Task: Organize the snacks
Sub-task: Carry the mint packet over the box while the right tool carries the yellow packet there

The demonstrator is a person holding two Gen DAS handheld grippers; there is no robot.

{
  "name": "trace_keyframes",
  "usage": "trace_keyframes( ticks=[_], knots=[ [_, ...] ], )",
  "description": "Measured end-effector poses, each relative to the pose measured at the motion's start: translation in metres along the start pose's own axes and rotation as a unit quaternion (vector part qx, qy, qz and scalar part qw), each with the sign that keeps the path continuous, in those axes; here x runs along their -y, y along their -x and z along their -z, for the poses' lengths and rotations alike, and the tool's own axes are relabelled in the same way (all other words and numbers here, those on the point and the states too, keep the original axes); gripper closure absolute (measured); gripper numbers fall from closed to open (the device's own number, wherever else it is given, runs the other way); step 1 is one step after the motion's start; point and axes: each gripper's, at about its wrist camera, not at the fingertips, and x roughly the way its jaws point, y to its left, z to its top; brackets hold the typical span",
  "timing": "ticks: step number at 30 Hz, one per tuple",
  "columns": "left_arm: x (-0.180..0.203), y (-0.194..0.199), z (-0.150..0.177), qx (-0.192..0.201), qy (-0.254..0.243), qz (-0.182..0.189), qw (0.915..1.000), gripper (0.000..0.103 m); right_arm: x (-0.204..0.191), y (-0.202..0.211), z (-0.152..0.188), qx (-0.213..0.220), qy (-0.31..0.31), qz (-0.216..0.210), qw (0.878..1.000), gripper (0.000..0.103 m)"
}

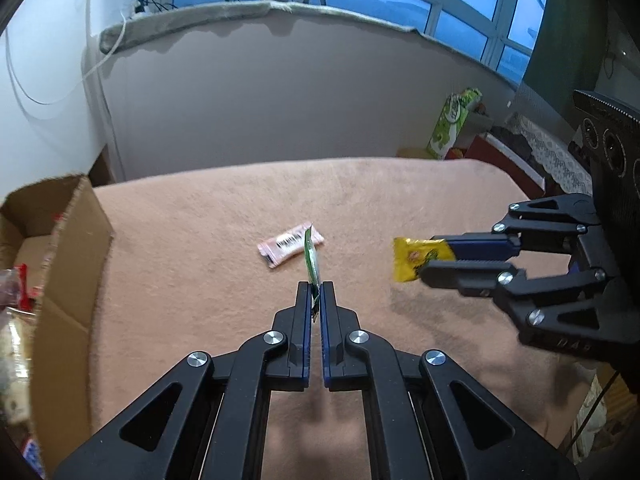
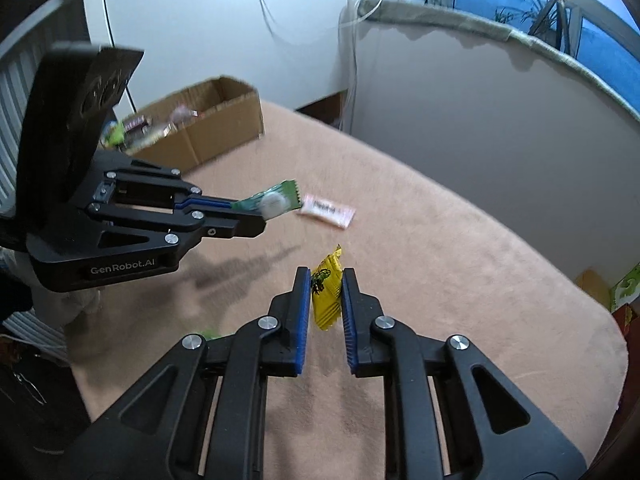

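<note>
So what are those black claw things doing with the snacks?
A person is tidying snacks with two handheld grippers. The left gripper is shut on a thin green packet, and the right gripper pinches a yellow candy wrapper. Both are lifted off the peach blanket. A pink wrapped snack lies there, and an open cardboard box already holds other snacks.

Left wrist view: looks steeply down along own tool (image 1: 316, 286), close over the table (image 1: 200, 240), facing the window. Right wrist view: same tilt, angled toward the cardboard box (image 2: 224, 136). Shared: table, pink packet (image 1: 290, 243), each other's tool.
</note>
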Motion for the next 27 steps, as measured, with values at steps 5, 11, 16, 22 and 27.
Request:
trace_keyframes(
  ticks=[5,11,16,22,27],
  knots=[
    [-0.006,0.027,-0.003,0.023,0.001,-0.010,0.9997,0.100,-0.008,0.020,-0.016,0.026,0.001,0.009,1.000,0.088],
    [-0.016,0.059,-0.002,0.051,0.005,-0.020,0.9985,0.100,-0.026,0.028,-0.039,0.047,0.006,0.012,0.999,0.088],
    [-0.030,0.081,0.002,0.071,0.021,-0.025,0.9969,0.100,-0.044,0.031,-0.057,0.058,0.014,0.013,0.998,0.088],
    [-0.054,0.105,0.011,0.090,0.043,-0.037,0.9944,0.100,-0.073,0.028,-0.085,0.071,0.034,0.008,0.997,0.088],
    [-0.077,0.123,0.023,0.098,0.060,-0.052,0.9920,0.100,-0.095,0.015,-0.108,0.077,0.049,0.000,0.996,0.088]
  ],
)
